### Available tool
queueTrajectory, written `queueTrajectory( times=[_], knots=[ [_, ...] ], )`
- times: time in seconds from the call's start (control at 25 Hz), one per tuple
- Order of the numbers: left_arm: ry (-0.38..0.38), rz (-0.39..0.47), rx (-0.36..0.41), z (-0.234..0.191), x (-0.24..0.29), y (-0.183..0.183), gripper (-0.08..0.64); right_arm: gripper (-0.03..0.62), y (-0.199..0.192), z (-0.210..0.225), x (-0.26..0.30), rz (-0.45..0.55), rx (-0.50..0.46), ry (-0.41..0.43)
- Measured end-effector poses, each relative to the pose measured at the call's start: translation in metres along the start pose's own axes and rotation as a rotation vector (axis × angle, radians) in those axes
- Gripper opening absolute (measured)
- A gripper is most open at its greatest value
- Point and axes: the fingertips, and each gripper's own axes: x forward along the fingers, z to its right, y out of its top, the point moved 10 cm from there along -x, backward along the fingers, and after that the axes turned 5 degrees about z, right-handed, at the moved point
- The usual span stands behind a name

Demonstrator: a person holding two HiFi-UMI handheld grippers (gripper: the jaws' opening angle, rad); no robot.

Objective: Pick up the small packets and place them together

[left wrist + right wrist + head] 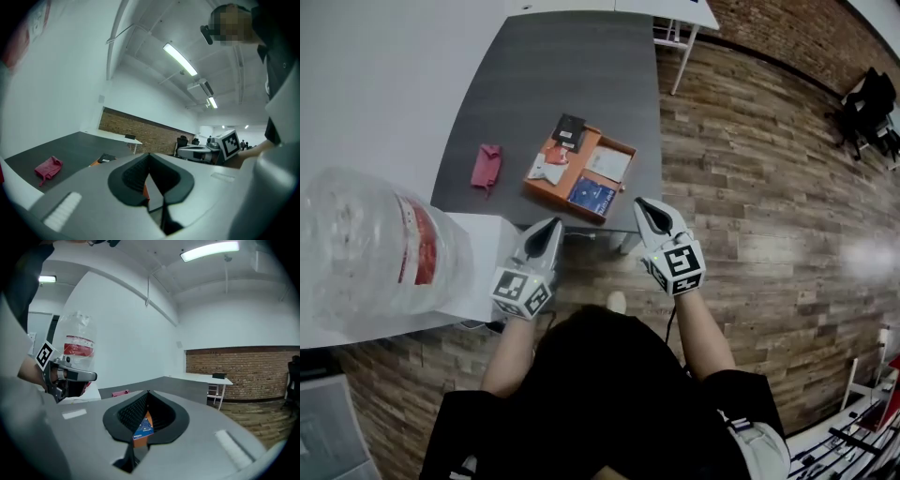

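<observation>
My left gripper (551, 227) has its fingers pressed together on nothing; ahead and to their left lies one crumpled pink cloth (487, 166). Just beyond both pairs of tips sits one shallow orange tray (558, 198) holding four small packets: one black packet (569, 131) across its far edge, one red-and-white packet (549, 168), one white packet (609, 163), and one blue packet (592, 195) nearest. My right gripper (643, 206) is closed and empty too. Gathering looks done, I judge.
</observation>
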Motion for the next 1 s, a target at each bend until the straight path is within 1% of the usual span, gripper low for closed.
queueTrajectory(
  times=[0.16,0.32,0.52,0.72,0.88,1.0],
  knots=[
    [-0.056,0.016,0.006,0.007,-0.028,0.008,0.0,0.003,0.007,-0.024,-0.009,0.034,0.017,-0.055],
    [-0.063,0.024,-0.003,-0.001,-0.06,0.007,0.0,0.002,0.019,-0.054,-0.022,0.083,0.033,-0.103],
    [-0.086,0.037,-0.006,-0.003,-0.091,0.009,0.0,0.002,0.02,-0.084,-0.057,0.084,0.031,-0.164],
    [-0.11,0.058,-0.033,-0.006,-0.113,0.009,0.0,0.002,0.011,-0.114,-0.098,0.079,0.044,-0.242],
    [-0.109,0.078,-0.049,0.002,-0.131,0.007,0.0,0.002,0.004,-0.131,-0.129,0.046,0.067,-0.291],
    [-0.08,0.092,-0.066,0.01,-0.145,0.003,0.0,0.002,0.002,-0.137,-0.146,0.059,0.087,-0.3]
  ],
)
